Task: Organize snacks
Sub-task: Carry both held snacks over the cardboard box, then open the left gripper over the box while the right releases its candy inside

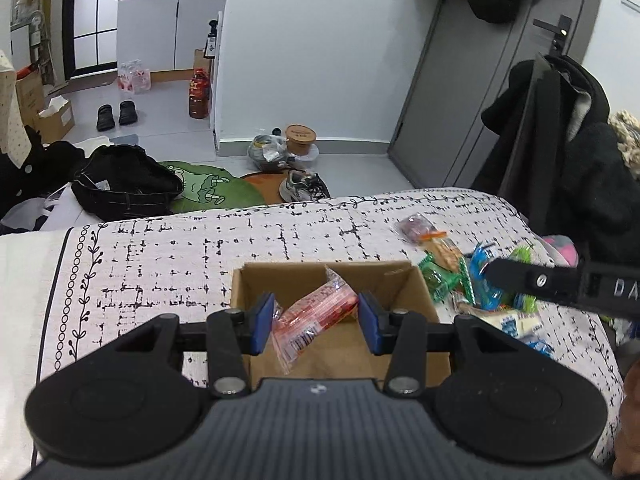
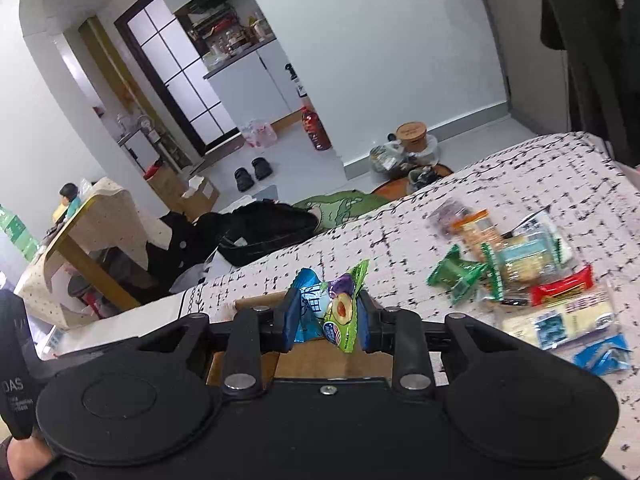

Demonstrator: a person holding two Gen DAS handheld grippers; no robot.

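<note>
An open cardboard box point(image 1: 404, 280) sits on a bed with a white, black-patterned cover point(image 1: 160, 256). My left gripper point(image 1: 316, 322) is open over the box, and a red-and-clear snack packet point(image 1: 316, 312) lies between its blue pads inside the box, apparently loose. My right gripper point(image 2: 325, 316) is shut on a blue packet and a green fruit-candy packet point(image 2: 340, 312), held just above the box point(image 2: 304, 360). A pile of loose snack packets point(image 2: 532, 280) lies on the cover to the right; it also shows in the left wrist view point(image 1: 460, 276).
The right gripper's black arm point(image 1: 560, 284) crosses above the snack pile. Beyond the bed's far edge the floor holds a black bag point(image 1: 124, 184), a green rug point(image 1: 208, 188), shoes point(image 1: 304, 188) and a red bottle point(image 1: 199, 94). Dark coats point(image 1: 568, 160) hang at the right.
</note>
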